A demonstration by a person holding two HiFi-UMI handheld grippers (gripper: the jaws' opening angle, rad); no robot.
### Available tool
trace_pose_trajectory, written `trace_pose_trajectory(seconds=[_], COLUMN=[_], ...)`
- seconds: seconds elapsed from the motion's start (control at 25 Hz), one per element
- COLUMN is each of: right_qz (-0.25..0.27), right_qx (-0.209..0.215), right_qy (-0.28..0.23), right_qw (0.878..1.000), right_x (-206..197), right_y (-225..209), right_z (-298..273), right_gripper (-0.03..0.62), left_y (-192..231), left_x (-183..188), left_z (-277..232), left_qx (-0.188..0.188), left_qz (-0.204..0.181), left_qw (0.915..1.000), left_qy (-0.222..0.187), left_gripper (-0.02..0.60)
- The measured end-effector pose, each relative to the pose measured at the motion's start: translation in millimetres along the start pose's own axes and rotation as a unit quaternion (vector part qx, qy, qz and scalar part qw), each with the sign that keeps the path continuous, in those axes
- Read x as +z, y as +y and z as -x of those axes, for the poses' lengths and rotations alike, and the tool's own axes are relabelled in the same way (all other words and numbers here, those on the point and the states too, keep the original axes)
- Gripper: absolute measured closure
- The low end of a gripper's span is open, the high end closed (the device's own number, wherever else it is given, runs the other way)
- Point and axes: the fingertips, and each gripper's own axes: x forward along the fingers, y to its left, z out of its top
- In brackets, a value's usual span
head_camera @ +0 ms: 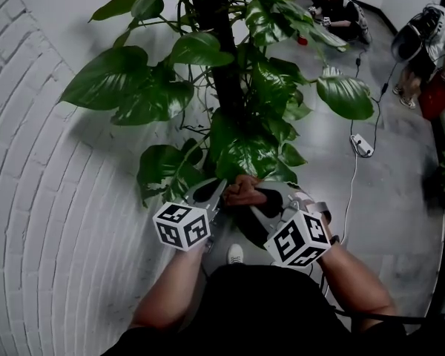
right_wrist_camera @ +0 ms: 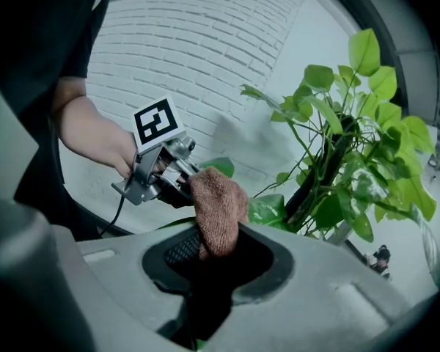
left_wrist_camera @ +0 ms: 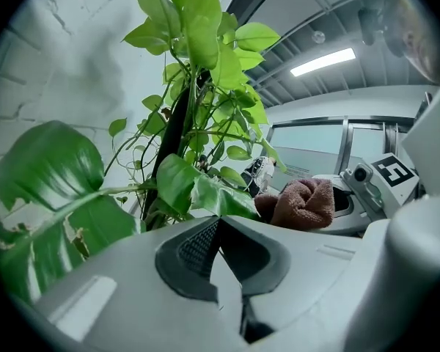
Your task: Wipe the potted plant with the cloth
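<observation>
Beside the potted plant [head_camera: 245, 154], right gripper [right_wrist_camera: 205, 249] fingers clamped on cloth [right_wrist_camera: 218, 207], end free for wiping; left gripper [left_wrist_camera: 218, 233] fingers together, empty.

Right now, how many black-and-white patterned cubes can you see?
2. The left cube and the right cube sit side by side just below the potted plant's lowest leaves. No more show, and none seems hidden.

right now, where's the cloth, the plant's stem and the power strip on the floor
cloth [right_wrist_camera: 216, 207], right gripper view, middle of the brown fold
stem [head_camera: 212, 12], head view, its dark upper stretch
power strip [head_camera: 362, 145], head view, middle of its white body
</observation>
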Motion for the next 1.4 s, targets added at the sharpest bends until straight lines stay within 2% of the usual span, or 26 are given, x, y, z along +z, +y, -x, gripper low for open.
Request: trace_pose_trajectory(seconds=[0.16, 0.56, 0.96, 1.04, 1.2, 1.28, 1.4], right_qz=[-0.047, -0.045, -0.062, -0.079, -0.141, -0.162, -0.174], right_qx=[0.034, 0.035, 0.045, 0.041, 0.042, 0.051, 0.063], right_qy=[-0.031, -0.059, -0.097, -0.122, -0.193, -0.201, -0.197], right_qw=[0.998, 0.997, 0.992, 0.988, 0.97, 0.965, 0.963], right_x=[12, 24, 22, 25, 27, 25, 22], right_y=[5, 3, 25, 28, 33, 37, 45], right_z=[10, 24, 57, 65, 80, 86, 90], right_gripper=[0.525, 0.525, 0.525, 0.525, 0.525, 0.525, 0.525], left_y=[-5, -10, -39, -47, -60, -67, -75], left_x=[5, 19, 3, -5, -16, -22, -30], left_z=[2, 21, 73, 87, 118, 130, 143], left_qx=[-0.004, 0.005, 0.052, 0.062, 0.089, 0.099, 0.105], left_qz=[-0.008, -0.015, -0.001, 0.0, -0.008, -0.015, -0.021], left_qw=[0.9999, 0.9994, 0.997, 0.9961, 0.9939, 0.9935, 0.9935], left_qy=[-0.014, -0.03, -0.058, -0.062, -0.064, -0.054, -0.037], left_gripper=[0.558, 0.512, 0.516, 0.542, 0.565, 0.565, 0.565])
